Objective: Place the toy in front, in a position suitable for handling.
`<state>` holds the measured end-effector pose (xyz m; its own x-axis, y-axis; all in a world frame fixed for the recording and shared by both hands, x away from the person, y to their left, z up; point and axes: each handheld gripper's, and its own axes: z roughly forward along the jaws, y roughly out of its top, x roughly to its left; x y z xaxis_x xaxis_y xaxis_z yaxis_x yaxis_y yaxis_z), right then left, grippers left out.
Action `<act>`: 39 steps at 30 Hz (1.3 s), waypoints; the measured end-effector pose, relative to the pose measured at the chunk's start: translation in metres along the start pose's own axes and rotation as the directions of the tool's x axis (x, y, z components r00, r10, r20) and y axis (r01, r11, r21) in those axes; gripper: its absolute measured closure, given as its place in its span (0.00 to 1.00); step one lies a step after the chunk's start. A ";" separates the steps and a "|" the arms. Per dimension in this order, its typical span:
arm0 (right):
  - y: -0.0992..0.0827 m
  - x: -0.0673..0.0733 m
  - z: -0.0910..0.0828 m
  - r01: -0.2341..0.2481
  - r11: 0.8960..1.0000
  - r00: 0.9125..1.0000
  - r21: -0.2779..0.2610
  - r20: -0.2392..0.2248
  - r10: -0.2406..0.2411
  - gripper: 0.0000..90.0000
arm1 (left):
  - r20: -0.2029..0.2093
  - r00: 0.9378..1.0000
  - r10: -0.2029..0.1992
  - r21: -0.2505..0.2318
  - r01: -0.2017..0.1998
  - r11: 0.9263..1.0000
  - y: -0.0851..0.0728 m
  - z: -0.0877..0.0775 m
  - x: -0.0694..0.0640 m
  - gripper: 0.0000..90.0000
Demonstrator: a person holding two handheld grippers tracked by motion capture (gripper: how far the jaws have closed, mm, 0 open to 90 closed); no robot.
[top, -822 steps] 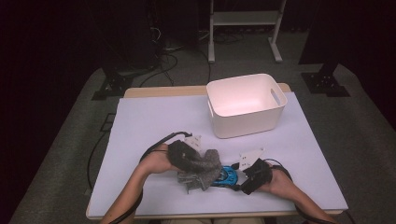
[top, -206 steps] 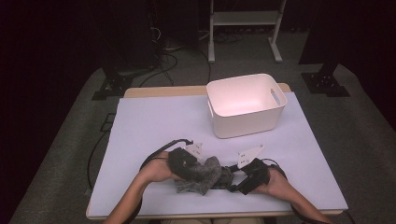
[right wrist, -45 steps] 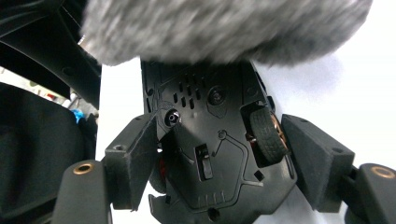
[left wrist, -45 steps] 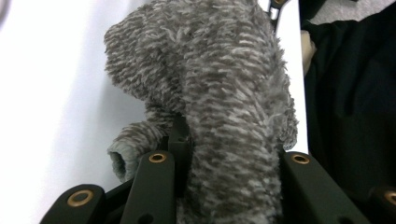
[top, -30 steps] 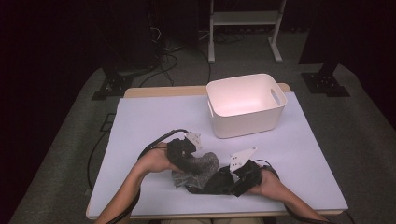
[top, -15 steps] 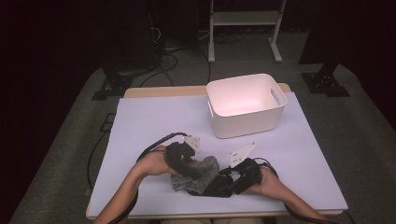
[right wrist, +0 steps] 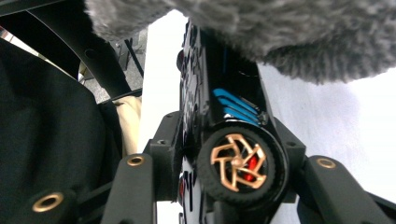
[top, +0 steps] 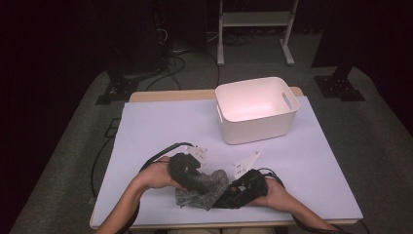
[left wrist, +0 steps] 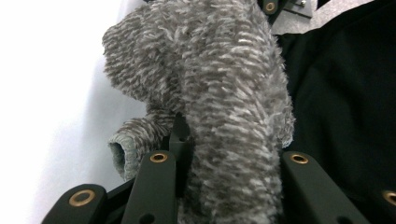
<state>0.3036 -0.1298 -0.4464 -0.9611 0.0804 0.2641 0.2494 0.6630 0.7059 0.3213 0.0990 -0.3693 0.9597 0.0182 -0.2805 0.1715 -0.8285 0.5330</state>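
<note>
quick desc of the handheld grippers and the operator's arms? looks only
Both grippers are black: left gripper, right gripper. Each carries a pale grey three-cornered plate on top and trails a black cable. In the gripper views the jaws are flat matte-black bars with brass-coloured rivet rings. The forearms are bare, with no sleeves or gloves in the high view.
</note>
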 end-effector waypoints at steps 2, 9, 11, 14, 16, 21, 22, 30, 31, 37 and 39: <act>-0.001 0.000 -0.002 -0.010 1.000 1.000 -0.017 -0.012 0.010 0.64 | 0.006 1.000 0.009 0.000 -0.009 1.000 0.001 0.000 -0.002 0.76; -0.001 0.003 -0.011 0.051 0.996 0.998 -0.066 0.047 -0.048 0.69 | -0.032 0.999 0.016 -0.017 -0.017 1.000 0.006 -0.008 -0.002 0.77; 0.002 0.004 -0.014 0.079 0.995 0.992 -0.053 0.099 -0.073 0.69 | -0.034 0.999 0.013 -0.019 -0.014 1.000 0.008 -0.010 0.001 0.77; 0.003 0.002 -0.015 0.091 0.995 0.991 -0.046 0.099 -0.086 0.69 | -0.055 0.998 0.013 0.001 -0.013 1.000 0.011 -0.009 0.002 0.77; 0.002 0.003 -0.015 0.101 0.994 0.989 -0.053 0.111 -0.094 0.69 | -0.054 0.998 0.012 -0.009 -0.012 1.000 0.012 -0.010 0.004 0.77; 0.003 -0.002 -0.023 0.110 0.991 0.981 -0.071 0.168 -0.097 0.71 | -0.081 0.997 0.012 -0.001 -0.012 1.000 0.015 -0.012 0.008 0.77; 0.002 -0.005 -0.027 0.100 0.992 0.982 -0.082 0.170 -0.085 0.71 | -0.090 0.996 0.010 0.000 -0.010 1.000 0.015 -0.012 0.009 0.77; -0.007 -0.011 -0.032 0.071 0.995 0.979 -0.074 0.196 -0.055 0.70 | -0.158 0.987 -0.008 0.060 0.017 0.998 0.012 -0.012 0.014 0.77; -0.008 -0.013 -0.032 0.062 0.995 0.982 -0.079 0.186 -0.046 0.70 | -0.162 0.987 -0.008 0.065 0.019 0.998 0.011 -0.010 0.014 0.77; -0.008 -0.014 -0.029 0.058 0.998 0.985 -0.025 0.166 -0.053 0.63 | -0.169 0.986 0.010 0.087 0.005 0.996 0.012 -0.007 0.012 0.77; -0.010 -0.014 -0.028 0.048 0.999 0.986 -0.020 0.162 -0.044 0.64 | -0.174 0.985 0.017 0.092 -0.001 0.996 0.012 -0.008 0.012 0.77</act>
<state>0.3181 -0.1587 -0.4386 -0.9776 0.1710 0.1226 0.2055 0.6510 0.7308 0.3362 0.0938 -0.3597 0.9865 0.1011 -0.1284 0.1494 -0.8764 0.4579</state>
